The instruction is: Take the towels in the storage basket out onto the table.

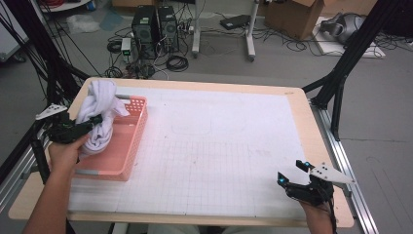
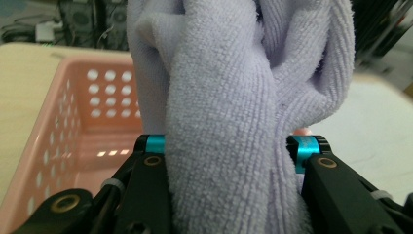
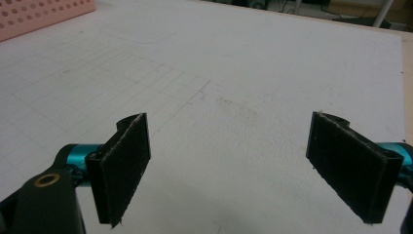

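A basket (image 1: 127,146) sits on the table (image 1: 297,100) at its left edge, running from near to far. A towel (image 1: 100,114) hangs bunched over the basket's left half, above its floor, clamped between the jaws of the left gripper (image 1: 95,121), which comes in from the left. The right gripper (image 1: 292,174) rests at the table's near right corner, well apart from the basket, its jaws spread wide over bare tabletop.

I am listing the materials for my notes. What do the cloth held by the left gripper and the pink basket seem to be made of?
The cloth looks like soft terry or microfibre, pale lilac-white, matte: a looped, ribbed pile shows up close. The basket seems to be moulded plastic, pink with a slight sheen: thin walls with rows of round holes.
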